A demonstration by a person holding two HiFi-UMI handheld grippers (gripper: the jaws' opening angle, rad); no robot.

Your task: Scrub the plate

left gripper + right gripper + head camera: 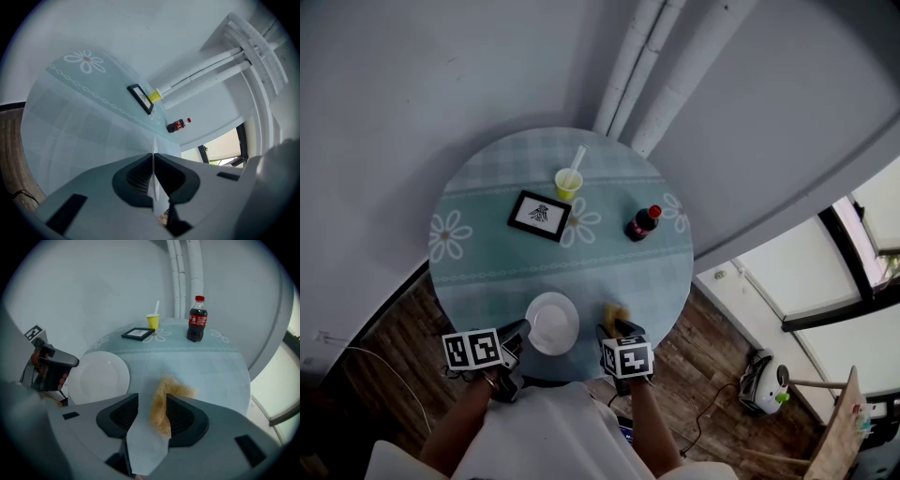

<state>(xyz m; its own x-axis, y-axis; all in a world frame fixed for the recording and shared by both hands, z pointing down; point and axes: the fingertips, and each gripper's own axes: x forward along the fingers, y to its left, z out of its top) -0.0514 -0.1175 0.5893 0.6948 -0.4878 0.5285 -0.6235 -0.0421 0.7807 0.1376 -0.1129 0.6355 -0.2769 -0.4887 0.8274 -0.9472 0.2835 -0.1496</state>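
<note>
The white plate (551,323) sits at the near edge of the round surface (487,253), which is covered by a pale blue cloth printed with daisies. The left gripper (523,330) meets the plate at its left rim. In the left gripper view its jaws are clamped together on that rim (the plate shows there only as a thin white edge running between the pads).

Just right of the plate, the right gripper (152,411) points down at a yellow-brown sponge (171,391). Its jaws stand apart with the sponge between them. The sponge is close to one jaw, and bare cloth shows between it and the other.

Farther back on the surface stand a cola bottle (197,319), a yellow cup (568,183) with a straw, and a black picture frame (540,215).
</note>
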